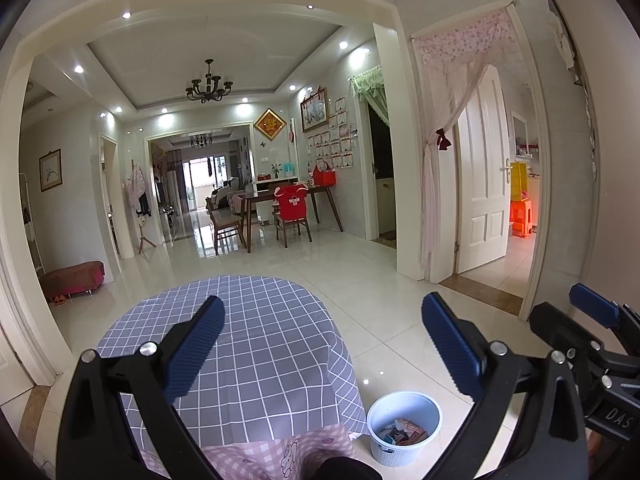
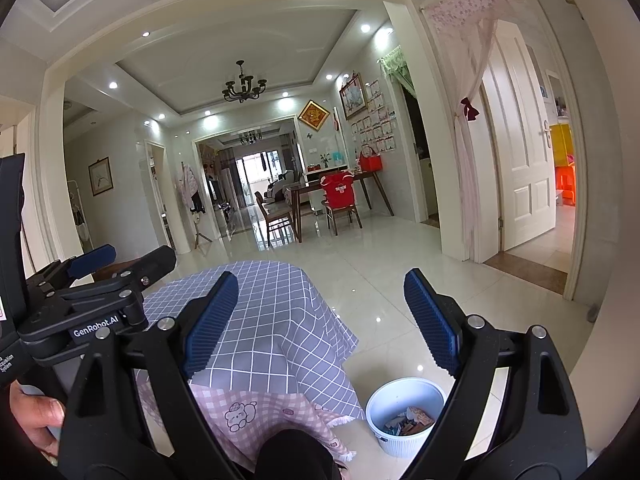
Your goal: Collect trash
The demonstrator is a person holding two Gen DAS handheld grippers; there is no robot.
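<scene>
- Currently, collection looks finished or near it: my worktop (image 1: 256,344), under its grey checked cloth, shows no litter, and the trash (image 2: 408,420) lies in the white bin (image 2: 404,446) on the floor beside it.
- Next move, in my judgement: check the floor for strays before anything else.
- My left gripper (image 1: 322,344) and right gripper (image 2: 320,316) both stand wide apart, holding and touching nothing.

A pale blue ribbed bin (image 1: 404,428) stands upright on the floor just beside the cloth-draped desk (image 1: 256,344), holding crumpled wrappers (image 1: 402,432) at its bottom
</scene>
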